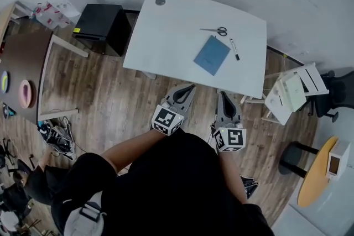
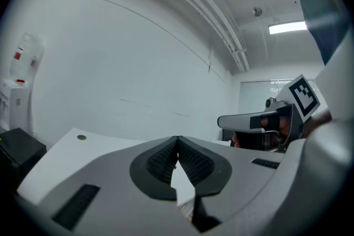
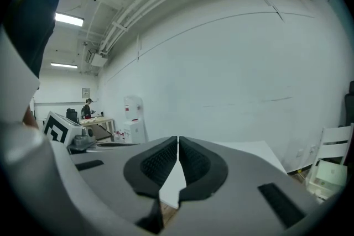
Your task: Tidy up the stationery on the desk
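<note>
Three stationery pieces: scissors point(image 1: 217, 31), a blue notebook point(image 1: 212, 54) and a pen point(image 1: 234, 48) lie loose on the right part of the white desk point(image 1: 166, 36). They are near one another but apart, and none is squared to an edge. I take that scatter to be what needs tidying.
Scissors: nearest the back edge, blades pointing left, handles close to the pen's upper end.
Notebook: skewed, one corner toward the person, just left of the pen.
Left gripper point(image 1: 191, 87): jaws pressed together with nothing between them, tip about at the desk's near edge, well short of the items.
Right gripper point(image 1: 223, 94): pads likewise meeting and empty, beside its partner at the near edge.
Why held so: my guess is both are carried closed because nothing has been picked yet; either would have to open before taking anything.
Stage: looks like the very start, with nothing gathered.
Rest of desk: only a round grommet point(image 1: 160, 1) at the back left, so there is room to line things up.
</note>
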`<state>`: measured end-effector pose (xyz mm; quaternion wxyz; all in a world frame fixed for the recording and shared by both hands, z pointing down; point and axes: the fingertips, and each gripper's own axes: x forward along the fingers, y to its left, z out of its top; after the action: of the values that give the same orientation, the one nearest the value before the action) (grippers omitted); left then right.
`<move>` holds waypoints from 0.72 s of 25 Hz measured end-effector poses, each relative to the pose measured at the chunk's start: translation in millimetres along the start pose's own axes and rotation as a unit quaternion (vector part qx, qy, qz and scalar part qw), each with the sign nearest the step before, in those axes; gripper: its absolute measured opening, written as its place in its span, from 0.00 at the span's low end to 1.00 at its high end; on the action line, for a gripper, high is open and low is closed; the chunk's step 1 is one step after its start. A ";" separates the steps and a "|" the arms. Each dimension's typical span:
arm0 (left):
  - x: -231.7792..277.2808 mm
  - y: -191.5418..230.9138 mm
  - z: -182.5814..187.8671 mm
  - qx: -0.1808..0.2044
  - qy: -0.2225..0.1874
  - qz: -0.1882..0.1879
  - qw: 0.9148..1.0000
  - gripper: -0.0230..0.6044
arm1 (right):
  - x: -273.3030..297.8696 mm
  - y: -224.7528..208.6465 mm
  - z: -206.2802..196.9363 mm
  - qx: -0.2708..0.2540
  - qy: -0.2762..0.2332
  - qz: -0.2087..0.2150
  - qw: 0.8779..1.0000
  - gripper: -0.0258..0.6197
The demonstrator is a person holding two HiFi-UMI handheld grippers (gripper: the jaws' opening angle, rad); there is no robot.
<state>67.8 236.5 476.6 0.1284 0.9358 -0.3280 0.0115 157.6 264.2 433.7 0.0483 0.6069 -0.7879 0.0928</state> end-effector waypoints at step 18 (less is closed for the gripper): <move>83.1 82.3 -15.2 -0.039 0.035 0.007 0.999 0.06 | 99.1 -69.9 -20.4 0.023 0.061 -0.045 0.997 0.09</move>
<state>83.1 127.6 519.2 0.1765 0.9267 -0.3302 0.0326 198.7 157.2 478.5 0.0865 0.6360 -0.7530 0.1453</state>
